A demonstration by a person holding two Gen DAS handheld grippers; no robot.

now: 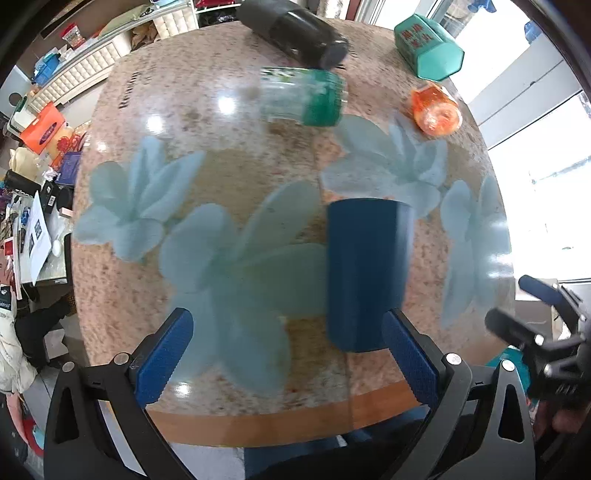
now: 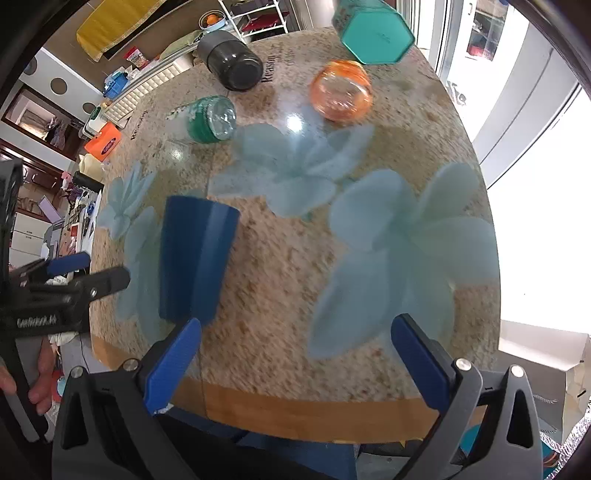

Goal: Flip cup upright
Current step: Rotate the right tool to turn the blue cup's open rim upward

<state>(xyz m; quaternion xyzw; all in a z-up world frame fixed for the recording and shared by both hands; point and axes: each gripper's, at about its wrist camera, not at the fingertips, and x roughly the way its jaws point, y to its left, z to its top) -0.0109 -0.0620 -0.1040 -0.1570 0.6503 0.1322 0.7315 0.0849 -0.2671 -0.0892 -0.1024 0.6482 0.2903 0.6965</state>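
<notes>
A dark blue cup (image 1: pixel 364 273) stands on the round flower-patterned table (image 1: pixel 207 177) near its front edge, wider end at the top; its inside is not visible. It also shows in the right wrist view (image 2: pixel 194 258). My left gripper (image 1: pixel 291 354) is open, its right pad (image 1: pixel 410 354) close to the cup's base, the cup ahead and to the right of centre. My right gripper (image 2: pixel 299 365) is open and empty, to the right of the cup; its left pad (image 2: pixel 173 365) is just below the cup's base.
Several containers lie on their sides at the table's far side: a black jar (image 1: pixel 295 33), a clear jar with a green lid (image 1: pixel 303 96), an orange cup (image 1: pixel 437 109) and a teal hexagonal box (image 1: pixel 428 48). Cluttered shelves stand left; bright windows right.
</notes>
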